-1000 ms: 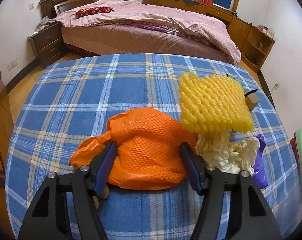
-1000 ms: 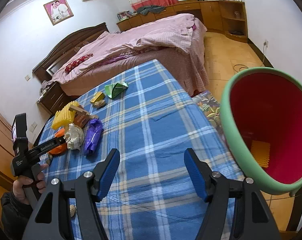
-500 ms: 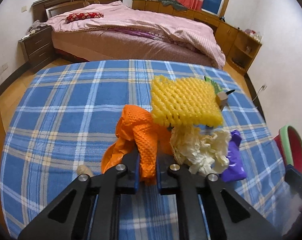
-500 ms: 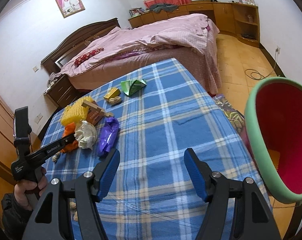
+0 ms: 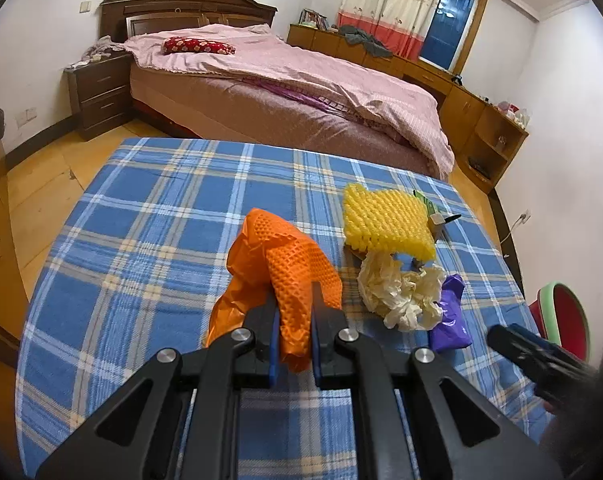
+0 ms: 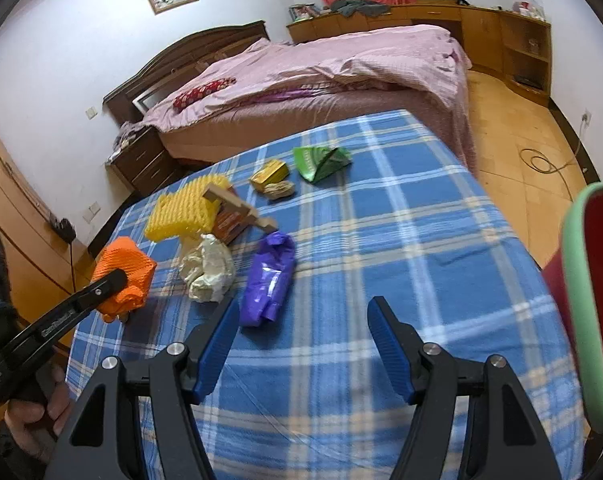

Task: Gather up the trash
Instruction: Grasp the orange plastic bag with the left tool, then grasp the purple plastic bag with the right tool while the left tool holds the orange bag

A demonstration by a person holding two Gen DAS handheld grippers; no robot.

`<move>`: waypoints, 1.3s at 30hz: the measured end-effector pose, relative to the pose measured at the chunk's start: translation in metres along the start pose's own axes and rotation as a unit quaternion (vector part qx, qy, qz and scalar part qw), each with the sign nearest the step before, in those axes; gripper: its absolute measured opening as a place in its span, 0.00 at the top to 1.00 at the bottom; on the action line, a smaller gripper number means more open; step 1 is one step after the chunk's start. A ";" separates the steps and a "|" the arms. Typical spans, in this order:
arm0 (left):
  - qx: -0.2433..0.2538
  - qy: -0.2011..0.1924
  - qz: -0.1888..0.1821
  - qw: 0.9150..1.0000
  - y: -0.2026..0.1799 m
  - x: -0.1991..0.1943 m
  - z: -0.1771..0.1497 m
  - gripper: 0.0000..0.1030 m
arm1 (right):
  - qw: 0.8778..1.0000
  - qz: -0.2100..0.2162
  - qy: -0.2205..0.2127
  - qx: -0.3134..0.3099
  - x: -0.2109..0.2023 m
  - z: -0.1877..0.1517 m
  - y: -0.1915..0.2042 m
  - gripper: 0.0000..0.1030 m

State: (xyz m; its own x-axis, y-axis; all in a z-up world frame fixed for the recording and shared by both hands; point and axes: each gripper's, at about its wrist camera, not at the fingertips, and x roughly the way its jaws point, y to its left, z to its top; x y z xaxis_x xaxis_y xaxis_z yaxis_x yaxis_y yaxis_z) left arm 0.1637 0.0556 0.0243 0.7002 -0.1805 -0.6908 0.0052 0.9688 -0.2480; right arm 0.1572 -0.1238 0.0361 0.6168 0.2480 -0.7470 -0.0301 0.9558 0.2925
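Observation:
My left gripper (image 5: 294,320) is shut on an orange mesh-textured bag (image 5: 289,264) and holds it above the blue plaid table (image 5: 149,216); the bag also shows in the right wrist view (image 6: 123,276). Beside it lie a yellow foam net (image 5: 385,220), crumpled white paper (image 5: 401,292) and a purple wrapper (image 6: 269,276). My right gripper (image 6: 301,344) is open and empty over the table's near side. A green bin with a red inside (image 6: 593,308) stands at the right edge.
A green packet (image 6: 321,160), a yellow box (image 6: 269,172), a wooden piece (image 6: 237,204) and a small nut-like scrap lie farther back on the table. A bed (image 5: 281,92), a nightstand and wooden cabinets stand behind.
My left gripper closed on the orange bag and lifted it off the table. My right gripper moved left, so the bin slid toward the right edge of its view.

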 end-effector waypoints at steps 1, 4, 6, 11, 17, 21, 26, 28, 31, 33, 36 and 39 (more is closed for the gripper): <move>-0.001 -0.001 -0.001 1.000 0.001 -0.001 -0.001 0.89 | 1.000 0.000 0.004 -0.002 0.005 0.000 0.003 0.33; -0.005 -0.006 -0.001 1.000 0.004 -0.004 -0.002 0.89 | 1.000 -0.002 0.014 -0.012 0.017 0.000 0.011 0.33; -0.008 -0.008 -0.004 1.000 0.005 -0.005 -0.003 0.89 | 1.000 -0.006 0.016 -0.018 0.022 0.000 0.015 0.33; -0.009 -0.010 -0.011 1.000 0.005 -0.007 -0.006 0.89 | 0.999 -0.025 0.031 -0.028 0.036 -0.002 0.019 0.48; -0.003 -0.011 -0.025 1.000 0.001 -0.010 -0.008 0.89 | 0.998 -0.044 0.025 -0.033 0.039 -0.002 0.018 0.75; 0.002 -0.011 -0.035 0.999 -0.003 -0.012 -0.010 0.89 | 0.998 -0.045 0.021 -0.025 0.036 -0.001 0.012 0.86; 0.008 -0.018 -0.045 0.999 -0.008 -0.017 -0.011 0.89 | 0.999 -0.038 0.008 -0.017 0.024 -0.001 0.006 0.88; 0.013 -0.021 -0.047 0.999 -0.010 -0.018 -0.011 0.89 | 0.999 -0.039 -0.004 -0.017 0.015 -0.001 0.004 0.89; 0.016 -0.020 -0.055 0.998 -0.012 -0.019 -0.011 0.89 | 0.999 -0.039 -0.018 -0.013 0.001 -0.002 0.000 0.89; 0.018 -0.020 -0.057 0.998 -0.014 -0.019 -0.011 0.89 | 0.999 -0.040 -0.026 -0.011 -0.009 -0.005 -0.002 0.89; 0.021 -0.021 -0.061 0.998 -0.018 -0.021 -0.011 0.89 | 0.998 -0.043 -0.033 -0.006 -0.022 -0.010 -0.007 0.89; 0.024 -0.023 -0.066 0.997 -0.024 -0.025 -0.010 0.89 | 0.998 -0.046 -0.040 -0.002 -0.034 -0.012 -0.014 0.89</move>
State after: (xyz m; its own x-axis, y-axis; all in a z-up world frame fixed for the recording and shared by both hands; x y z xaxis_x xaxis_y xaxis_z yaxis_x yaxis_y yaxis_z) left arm 0.1388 0.0352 0.0403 0.7226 -0.3000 -0.6228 0.1330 0.9444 -0.3006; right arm 0.1271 -0.1434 0.0508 0.6785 0.1462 -0.7200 0.0262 0.9746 0.2226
